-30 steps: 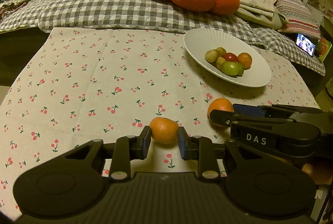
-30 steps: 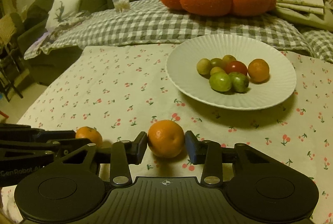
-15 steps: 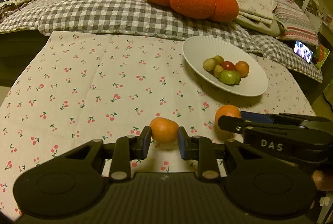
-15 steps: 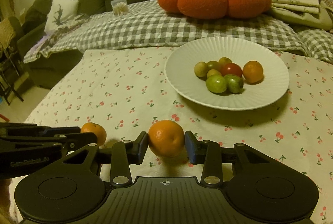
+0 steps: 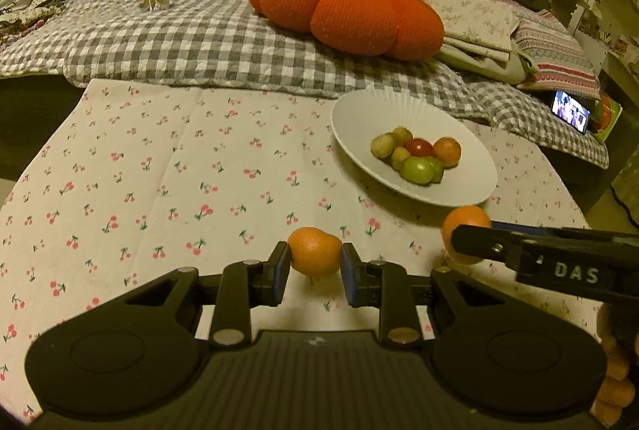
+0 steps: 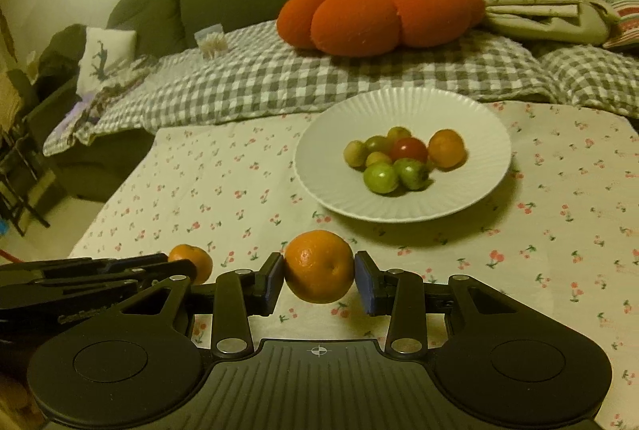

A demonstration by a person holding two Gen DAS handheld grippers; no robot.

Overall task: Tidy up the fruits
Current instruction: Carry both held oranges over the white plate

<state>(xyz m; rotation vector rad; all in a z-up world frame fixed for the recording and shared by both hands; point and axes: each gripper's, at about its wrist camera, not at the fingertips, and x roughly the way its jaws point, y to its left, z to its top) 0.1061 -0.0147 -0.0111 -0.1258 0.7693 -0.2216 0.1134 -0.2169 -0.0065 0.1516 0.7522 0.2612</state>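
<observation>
So both grippers have a fruit each right now. The left gripper [image 5: 315,272] has its fingers [image 5: 279,270] nearly closed around a small orange tangerine [image 5: 315,256], blue pads pressed on both sides of it, and the fruit sits up off the desk [image 5: 159,170] with its shadow just under it. The right gripper [image 6: 319,280] is doing the same with a bigger, rounder orange [image 6: 318,266]; its fingers stand a bit wider because the fruit is wider, pads tight on either side, and it's clear of the cherry-print cloth too. From the left camera the orange and the right gripper's black fingers show up off to the right of the left fingers, and from the right camera the tangerine peeks out just left of the right fingers. Ahead of both sets of fingers, a little to the right, is the white ribbed plate [image 6: 479,118] with a cluster of small fruits [image 6: 403,160] in it: a few green ones, a red one, an orange one. Past the desk there's a sofa with a checked blanket [image 5: 191,42] and a big orange pumpkin cushion [image 5: 351,14].
</observation>
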